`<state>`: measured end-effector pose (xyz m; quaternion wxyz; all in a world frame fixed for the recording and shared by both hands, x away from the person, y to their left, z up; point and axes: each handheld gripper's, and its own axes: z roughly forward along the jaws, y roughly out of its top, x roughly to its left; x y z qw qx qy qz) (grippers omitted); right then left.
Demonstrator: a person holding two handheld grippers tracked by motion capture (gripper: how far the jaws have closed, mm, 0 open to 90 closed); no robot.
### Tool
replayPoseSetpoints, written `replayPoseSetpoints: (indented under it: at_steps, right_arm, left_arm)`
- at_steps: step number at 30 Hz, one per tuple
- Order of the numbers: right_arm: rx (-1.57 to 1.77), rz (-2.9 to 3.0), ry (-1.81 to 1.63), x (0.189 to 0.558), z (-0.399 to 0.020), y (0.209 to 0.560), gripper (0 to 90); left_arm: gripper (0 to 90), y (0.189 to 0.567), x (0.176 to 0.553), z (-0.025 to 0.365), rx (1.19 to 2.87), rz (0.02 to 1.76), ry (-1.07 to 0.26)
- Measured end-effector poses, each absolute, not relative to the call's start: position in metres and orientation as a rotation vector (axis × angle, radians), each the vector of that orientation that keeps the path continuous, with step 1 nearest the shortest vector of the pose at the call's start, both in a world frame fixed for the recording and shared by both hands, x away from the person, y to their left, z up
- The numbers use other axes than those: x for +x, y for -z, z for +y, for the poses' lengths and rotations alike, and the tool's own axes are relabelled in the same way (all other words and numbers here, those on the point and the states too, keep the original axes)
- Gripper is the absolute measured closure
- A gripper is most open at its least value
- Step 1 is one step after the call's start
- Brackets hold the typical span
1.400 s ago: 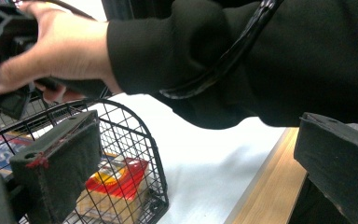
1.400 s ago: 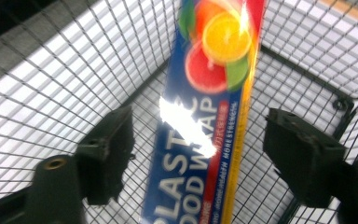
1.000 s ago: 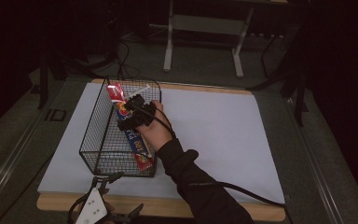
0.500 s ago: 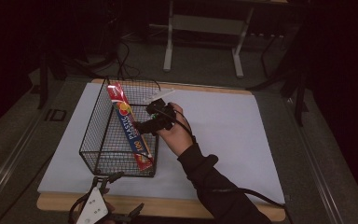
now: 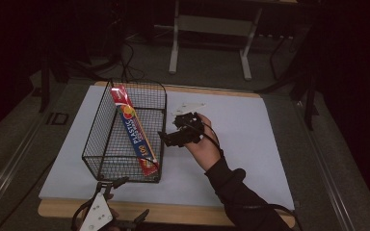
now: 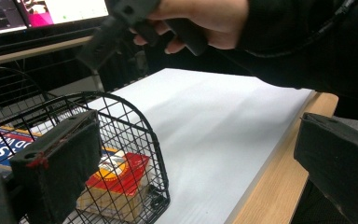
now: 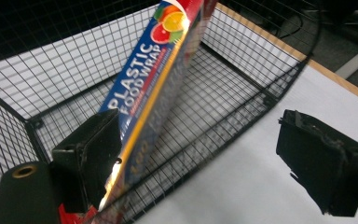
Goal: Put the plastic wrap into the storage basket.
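Beside the wire basket (image 5: 107,149) holding the plastic food wrap box (image 5: 134,129), I hold my right gripper (image 5: 173,134) open-jawed, my left gripper (image 5: 107,199) open too.

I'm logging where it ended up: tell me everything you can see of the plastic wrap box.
The box is long, slim cardboard, blue with red ends, fruit pictures and white "PLASTIC FOOD WRAP" lettering. It looks closed and lies slanted inside the wire basket, along its right wall, the far end raised against the far rim, the near end low in the near corner. No gripper touches it.
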<state>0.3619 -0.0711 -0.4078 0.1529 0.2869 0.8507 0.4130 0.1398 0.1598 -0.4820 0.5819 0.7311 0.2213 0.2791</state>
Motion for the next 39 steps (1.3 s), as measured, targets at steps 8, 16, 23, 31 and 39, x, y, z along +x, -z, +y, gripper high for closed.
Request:
replayPoseSetpoints:
  at_steps: [8, 16, 23, 31, 39]
  right_arm:
    - [0.842, 2.413, -1.156, 0.352, -0.102, 0.420, 13.9]
    - [0.862, 2.372, -1.154, 0.343, -0.132, 0.431, 13.9]
    - [0.914, 2.356, -1.167, 0.339, -0.158, 0.444, 14.1]
    - [0.936, 2.305, -1.164, 0.330, -0.185, 0.454, 14.9]
    - [0.991, 2.321, -1.115, 0.319, -0.211, 0.479, 14.9]
  left_arm:
    - [1.5, 0.482, 0.140, 0.159, 1.710, 0.516, -0.651]
    - [1.5, 0.482, 0.140, 0.159, 1.710, 0.520, -0.649]
    - [1.5, 0.482, 0.141, 0.159, 1.710, 0.520, -0.647]
    - [1.5, 0.483, 0.141, 0.159, 1.711, 0.522, -0.646]
    - [1.5, 0.483, 0.141, 0.158, 1.714, 0.522, -0.648]
